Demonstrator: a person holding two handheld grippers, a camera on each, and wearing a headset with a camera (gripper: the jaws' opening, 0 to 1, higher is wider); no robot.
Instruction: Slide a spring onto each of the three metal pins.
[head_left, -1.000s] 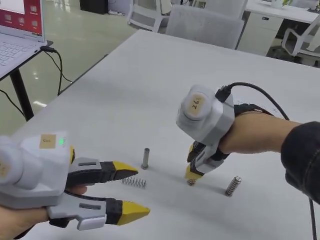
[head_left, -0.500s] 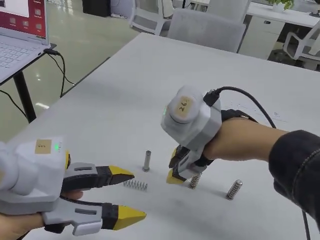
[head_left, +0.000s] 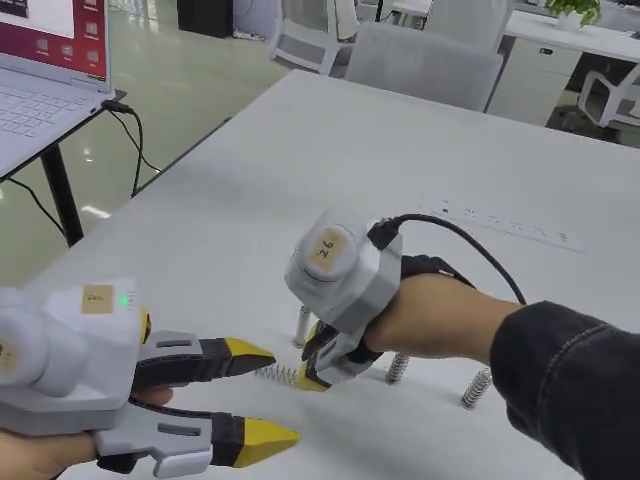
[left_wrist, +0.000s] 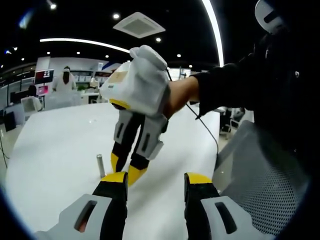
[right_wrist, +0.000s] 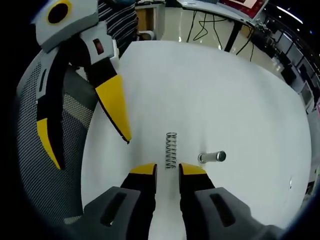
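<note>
1. The loose spring (head_left: 274, 374) lies flat on the white bench (head_left: 340, 170). It is a thin coil of grey wire with open turns.
2. In the right gripper view the spring (right_wrist: 171, 150) lies lengthwise, pointing straight at the gap between that view's own tongs.
3. The bare pin (head_left: 302, 322) is a short grey metal cylinder standing upright just behind the spring. In the head view the right tongs (head_left: 312, 378) partly hide it.
4. A second pin (head_left: 397, 368) stands just beside the right hand (head_left: 420, 315), and a third pin (head_left: 477, 387) stands near the dark sleeve (head_left: 570, 380). Each of the two has a spring around it.
5. The right tongs point down at the bench by the right end of the loose spring. Their yellow tips are a narrow gap apart and hold nothing. The spring's near end is just ahead of the tips, and I cannot tell whether it touches them.
6. The left tongs (head_left: 262, 393) are spread wide and empty. They sit low at the near left, with the tips aimed toward the spring but apart from it.
7. The bench's left edge runs diagonally, well apart from the pins, with a laptop (head_left: 45, 70) beyond it. Open white surface lies behind the pins as far as the chair (head_left: 420, 60).
8. A black cable (head_left: 470, 245) arcs over the right wrist.
</note>
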